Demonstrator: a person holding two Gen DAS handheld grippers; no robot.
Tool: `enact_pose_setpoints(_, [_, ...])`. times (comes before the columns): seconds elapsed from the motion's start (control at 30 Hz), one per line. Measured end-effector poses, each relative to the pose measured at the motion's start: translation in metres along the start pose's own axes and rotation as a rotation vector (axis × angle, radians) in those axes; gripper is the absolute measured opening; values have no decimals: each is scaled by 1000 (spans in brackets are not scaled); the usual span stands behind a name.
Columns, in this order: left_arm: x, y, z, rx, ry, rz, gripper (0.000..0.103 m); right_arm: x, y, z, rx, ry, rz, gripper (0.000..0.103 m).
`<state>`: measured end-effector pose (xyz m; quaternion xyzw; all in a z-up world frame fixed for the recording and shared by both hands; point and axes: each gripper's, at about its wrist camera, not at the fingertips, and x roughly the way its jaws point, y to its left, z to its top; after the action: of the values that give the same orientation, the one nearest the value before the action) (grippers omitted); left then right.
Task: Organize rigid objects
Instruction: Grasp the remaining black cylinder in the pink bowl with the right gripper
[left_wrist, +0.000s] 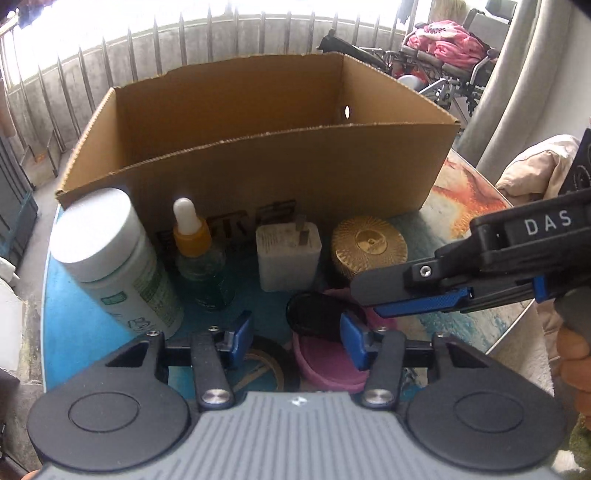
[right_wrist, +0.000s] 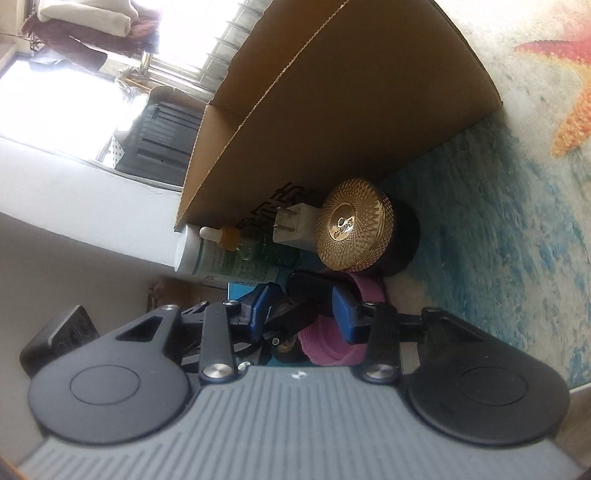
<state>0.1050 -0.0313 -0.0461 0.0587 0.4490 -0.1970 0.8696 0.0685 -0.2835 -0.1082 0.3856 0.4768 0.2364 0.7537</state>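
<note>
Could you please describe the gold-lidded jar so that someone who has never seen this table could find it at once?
Start at the open cardboard box on the sea-patterned table. A row of small items stands along its near wall; the gold-lidded jar is at the right end, beside the white plug adapter. It alone is round and squat, with a ribbed shiny gold lid on a dark base.

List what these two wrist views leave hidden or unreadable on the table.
- Cardboard box floor: left wrist view, hidden behind its own front wall.
- Print on the box front: both views, covered by the dropper bottle and white plug adapter.
- Tape roll: left wrist view, mostly under the left gripper.
- White bottle label: blurred in both views.
- Pink dish: right wrist view, blocked by the gripper fingers.
</note>
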Motion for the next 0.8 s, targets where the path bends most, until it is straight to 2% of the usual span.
enact_pose_setpoints(0.2, [9,7,1,-9,12,-59,48,-1,-4,2,14,9,-19,37])
enact_pose_setpoints(0.4, [7,3,0,-4,-3,-88,35,5,-8,2,34,21,-13,37])
enact_pose_setpoints(0.57, [-2,-6,-4,20,-39,-69,31,4,-11,2,52,19,10,37])
enact_pose_setpoints(0.63, [-5,-13,-4,44,-59,-54,25,2,-13,2,63,11,24,37])
enact_pose_setpoints(0.8, [-15,-31,-8,123,-109,-32,23,-4,-18,1,90,-3,46,38])
